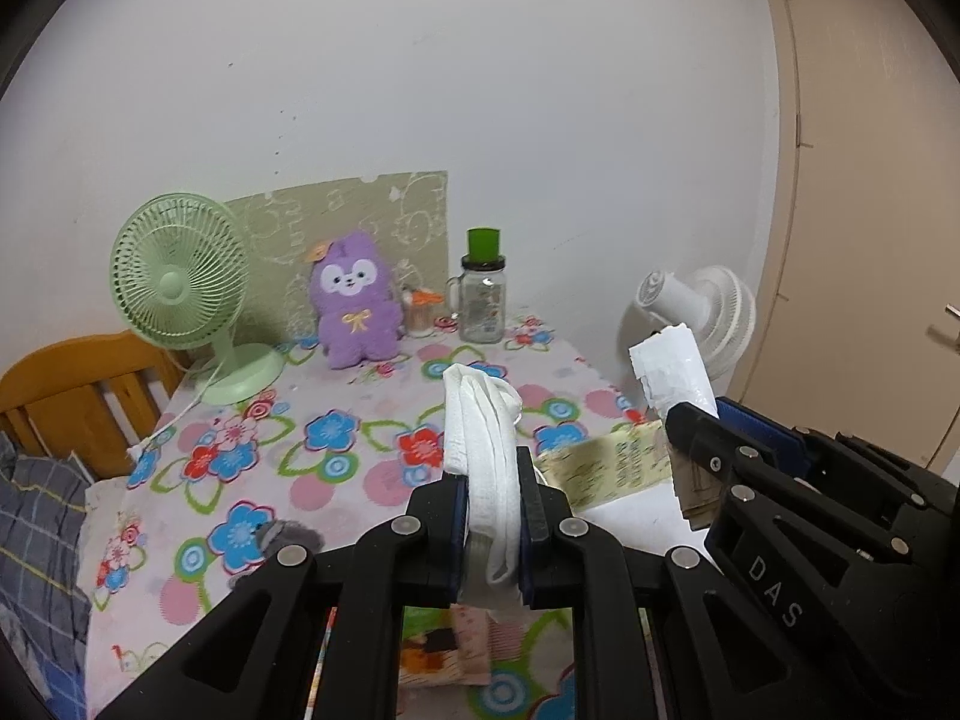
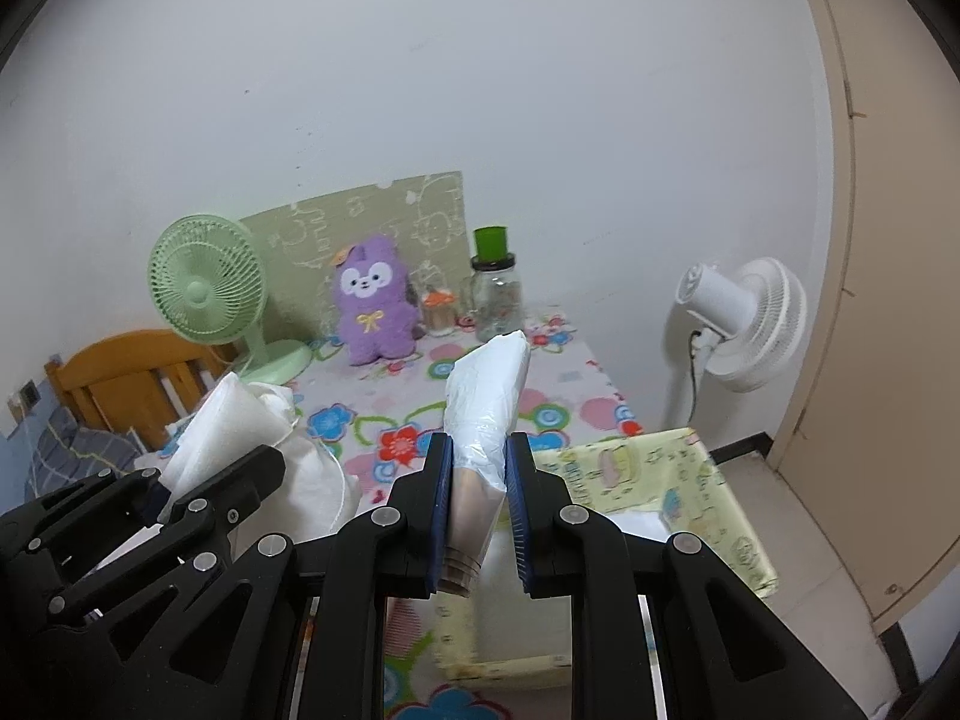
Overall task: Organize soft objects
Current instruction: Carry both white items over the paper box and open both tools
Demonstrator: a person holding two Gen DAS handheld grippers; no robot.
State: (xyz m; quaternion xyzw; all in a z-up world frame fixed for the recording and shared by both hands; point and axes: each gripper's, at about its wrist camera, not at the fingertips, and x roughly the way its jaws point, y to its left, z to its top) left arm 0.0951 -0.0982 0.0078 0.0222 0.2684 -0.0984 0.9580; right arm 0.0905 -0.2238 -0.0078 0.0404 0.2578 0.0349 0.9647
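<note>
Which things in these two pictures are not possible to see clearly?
- Left wrist view: grey fuzzy item, partly behind the left claw; unidentifiable.
- Right wrist view: inside of the yellow box, blocked by the right claw.
- Both views: jar label, too small.
- Left wrist view: white cloth's lower end, hidden below the claw.

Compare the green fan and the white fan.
The green fan stands on the flowered table; the white fan stands beyond the table's right edge. The green fan faces the camera; the white fan shows its back and motor. Both are small round caged fans.
</note>
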